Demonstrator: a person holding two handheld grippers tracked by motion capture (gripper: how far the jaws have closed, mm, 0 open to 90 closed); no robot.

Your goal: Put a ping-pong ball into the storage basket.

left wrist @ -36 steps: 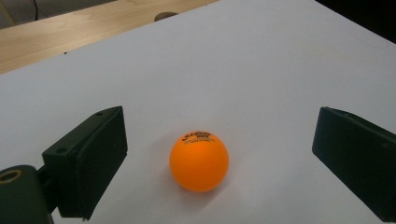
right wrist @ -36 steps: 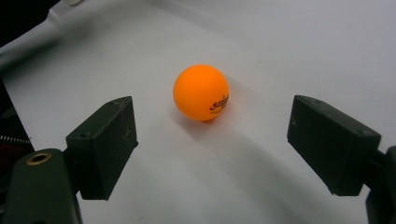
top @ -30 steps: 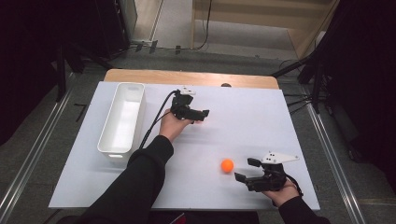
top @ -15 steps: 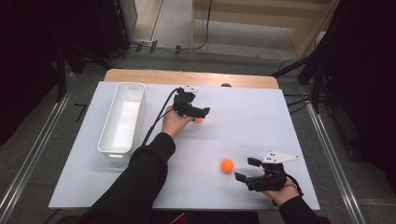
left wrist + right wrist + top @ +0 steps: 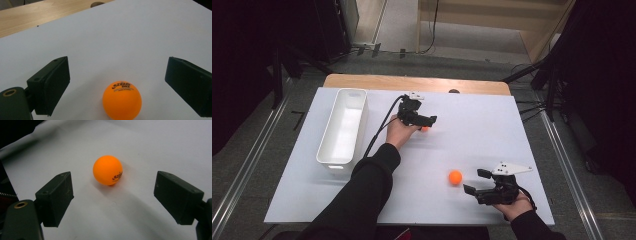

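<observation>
Two orange table-tennis balls lie on the white tabletop (image 5: 492,125). The far ball (image 5: 425,128) peeks out beside my left gripper (image 5: 428,123), near the table's middle back. In the left gripper view this ball (image 5: 122,100) rests between the open jaws of my left gripper (image 5: 117,82), and neither pad touches it. The near ball (image 5: 455,177) lies just left of my right gripper (image 5: 475,181) at the front right. In the right gripper view that ball (image 5: 107,170) sits a little ahead of the wide-open jaws of my right gripper (image 5: 112,192).
A long white bin (image 5: 362,125) stands empty at the table's left side. A wooden strip (image 5: 412,82) runs along the far edge. The left forearm in a black sleeve (image 5: 362,195) reaches across the front middle.
The left gripper has shifted only slightly around the far ball. The right gripper and the near ball have kept still.
</observation>
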